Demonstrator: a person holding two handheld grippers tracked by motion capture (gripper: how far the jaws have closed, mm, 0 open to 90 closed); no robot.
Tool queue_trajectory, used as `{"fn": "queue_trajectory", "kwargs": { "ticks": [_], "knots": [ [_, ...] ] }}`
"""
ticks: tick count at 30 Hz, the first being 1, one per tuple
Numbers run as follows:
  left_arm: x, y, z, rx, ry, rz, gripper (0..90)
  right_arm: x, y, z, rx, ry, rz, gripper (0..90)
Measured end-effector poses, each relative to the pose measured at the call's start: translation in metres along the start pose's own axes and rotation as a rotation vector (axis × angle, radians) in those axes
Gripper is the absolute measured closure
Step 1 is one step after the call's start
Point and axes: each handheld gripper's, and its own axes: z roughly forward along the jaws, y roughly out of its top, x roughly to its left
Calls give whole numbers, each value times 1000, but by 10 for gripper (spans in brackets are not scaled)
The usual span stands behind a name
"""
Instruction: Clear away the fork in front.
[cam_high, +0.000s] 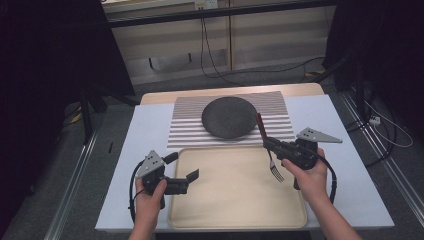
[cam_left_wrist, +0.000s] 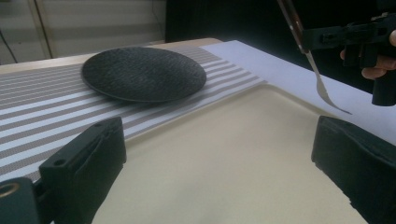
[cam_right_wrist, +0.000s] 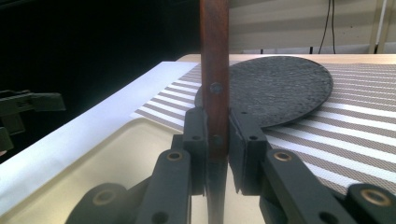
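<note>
Nearest the table's front edge lies a beige tray (cam_high: 235, 205), bare inside, with a person's two hands over its near corners. The left claw (cam_high: 189, 181) hangs over the tray's left side, its jaws spread wide apart with nothing between them; in the left gripper view they frame the tray's floor. Over the tray's right side the right claw (cam_high: 267, 143) is clamped on a fork (cam_high: 270, 157), the pads gripping its dark wooden handle where it meets the metal, so the handle rises past the jaws and the tines hang down above the tray, clear of it. Beyond the tray a striped placemat (cam_high: 187, 127) lies on the white table cover (cam_high: 145, 130), and a dark round plate (cam_high: 229, 117) rests on the mat toward the table's far edge.
</note>
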Motion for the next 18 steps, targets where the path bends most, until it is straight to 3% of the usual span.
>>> {"fn": "queue_trajectory", "kwargs": {
  "ticks": [3, 18],
  "knots": [
    [-3, 1, 8, 3, -15, -4, 31, 2, 0, 1, -6, 9, 9, 787],
    [-19, 7, 38, 8, -71, -4, 34, 22, 1, 18, -1, 40, -33, 786]
  ]
}}
